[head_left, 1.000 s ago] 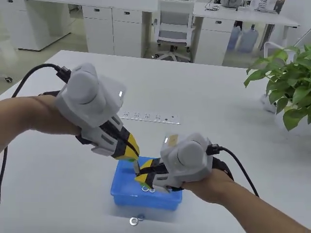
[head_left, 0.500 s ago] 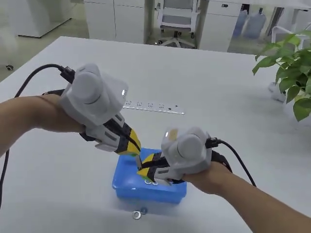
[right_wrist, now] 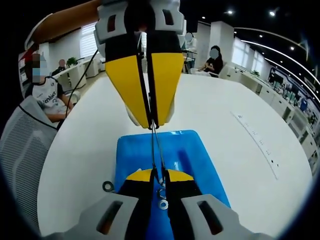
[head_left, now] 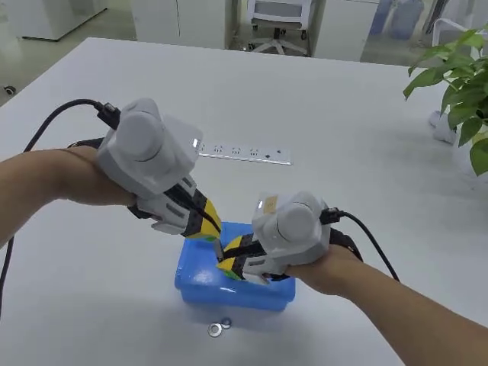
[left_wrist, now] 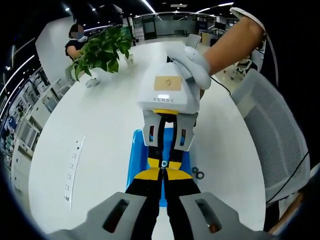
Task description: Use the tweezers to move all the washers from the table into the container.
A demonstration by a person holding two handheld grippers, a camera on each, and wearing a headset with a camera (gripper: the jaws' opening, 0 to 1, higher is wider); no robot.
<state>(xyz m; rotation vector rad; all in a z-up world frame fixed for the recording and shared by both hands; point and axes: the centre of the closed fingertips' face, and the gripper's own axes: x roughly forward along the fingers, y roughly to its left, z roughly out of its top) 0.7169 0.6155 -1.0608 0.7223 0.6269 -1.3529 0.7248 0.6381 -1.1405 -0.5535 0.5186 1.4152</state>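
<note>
The left gripper (head_left: 207,227) is clenched on the upper end of the tweezers (right_wrist: 155,150). The right gripper (head_left: 229,265) faces it tip to tip and is clamped on their lower end. Both hang over the container (head_left: 200,280), a blue tray. In the right gripper view two washers (right_wrist: 163,193) show between that gripper's jaws at the tweezers' tips, over the blue floor; I cannot tell whether they are pinched or lying there. Two more washers (head_left: 219,328) lie on the table (head_left: 320,99) just beside the tray's near wall.

The table is white and round-cornered, with a socket strip (head_left: 245,155) set into it beyond the tray. A plant (head_left: 457,76) stands at its right edge and a chair (head_left: 278,15) behind it, in an office with white cabinets.

Since a second ago the head view has tipped downward. The grippers remain over the tray, and the pair on the table has not moved.
</note>
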